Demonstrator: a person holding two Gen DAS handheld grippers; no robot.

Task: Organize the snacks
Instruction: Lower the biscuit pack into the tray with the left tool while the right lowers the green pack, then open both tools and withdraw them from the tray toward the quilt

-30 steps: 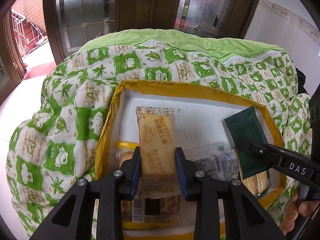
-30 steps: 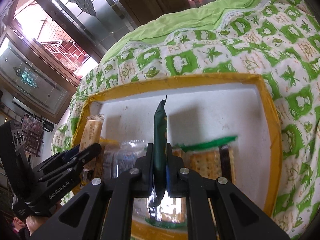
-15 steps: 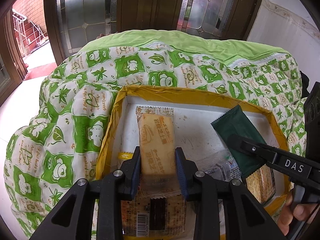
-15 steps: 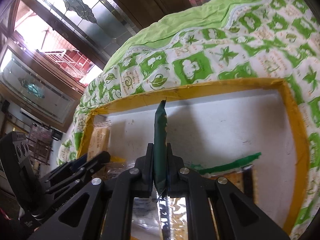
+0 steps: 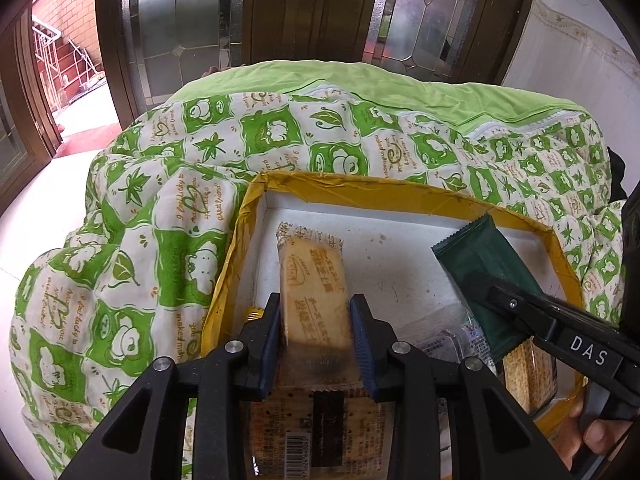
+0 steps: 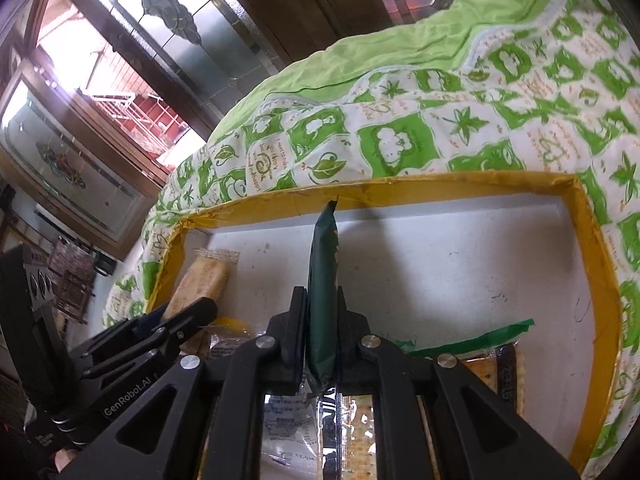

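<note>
Both snacks hang over the tray [image 5: 404, 196], unplaced. The left gripper [image 5: 316, 332], jaws opening, grips the tan biscuit pack [image 5: 314, 280]; the right gripper [image 6: 322, 332], also opening, pinches the green packet [image 6: 324, 276]. Other packs lie beneath.

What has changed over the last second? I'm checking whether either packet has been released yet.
Both sets of jaws are just starting to open: the left gripper around the cracker packet, the right gripper around the green packet. Each packet is still pinched. The green packet has leaned slightly leftward in the left view. The box and the other snacks stayed put.
</note>
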